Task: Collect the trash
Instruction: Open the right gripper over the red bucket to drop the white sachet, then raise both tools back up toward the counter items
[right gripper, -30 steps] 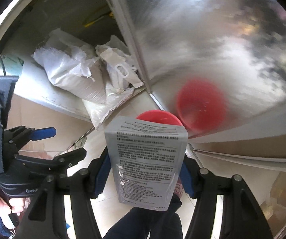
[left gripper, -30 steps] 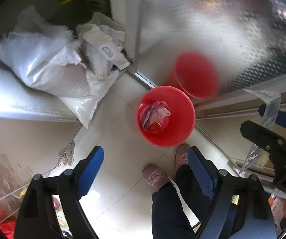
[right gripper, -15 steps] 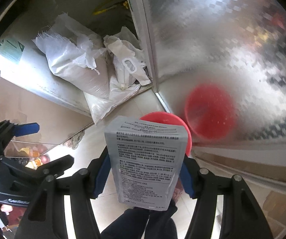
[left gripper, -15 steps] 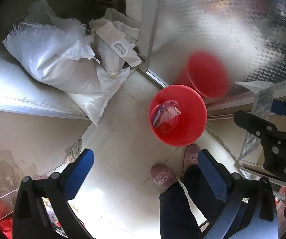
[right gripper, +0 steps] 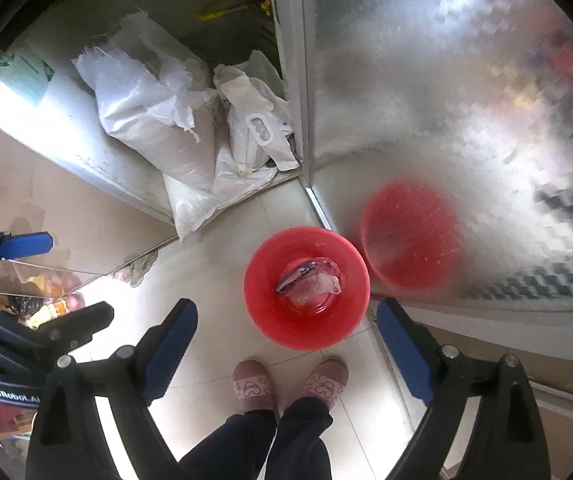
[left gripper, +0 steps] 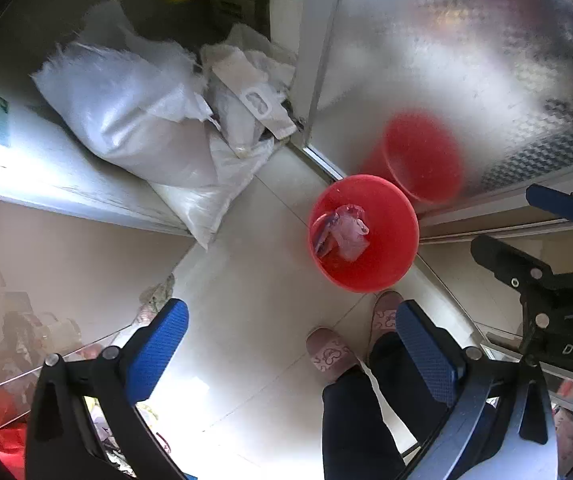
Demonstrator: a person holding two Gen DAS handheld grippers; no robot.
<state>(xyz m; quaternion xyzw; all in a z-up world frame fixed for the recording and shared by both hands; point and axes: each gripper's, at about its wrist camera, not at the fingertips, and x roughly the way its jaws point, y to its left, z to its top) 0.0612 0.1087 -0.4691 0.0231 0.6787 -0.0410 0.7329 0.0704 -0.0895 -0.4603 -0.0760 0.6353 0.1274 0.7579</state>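
Observation:
A red bucket (left gripper: 390,248) stands on the pale tile floor, also in the right wrist view (right gripper: 262,280). Crumpled clear and purple wrappers (left gripper: 346,232) lie inside it, seen too in the right wrist view (right gripper: 310,284). My left gripper (left gripper: 290,344) is open and empty, above and left of the bucket. My right gripper (right gripper: 286,340) is open and empty, high above the bucket's near rim. The printed packet it held earlier is not between its fingers; I cannot pick it out in the bucket.
White sacks (left gripper: 134,120) and plastic bags (right gripper: 246,136) are piled in an open cabinet at the back left. A shiny patterned metal door (right gripper: 446,80) at the right reflects the bucket. The person's slippered feet (right gripper: 290,384) stand just before the bucket.
The right gripper opened and the printed packet left its fingers. Both grippers rose a little, so the bucket looks smaller and farther.

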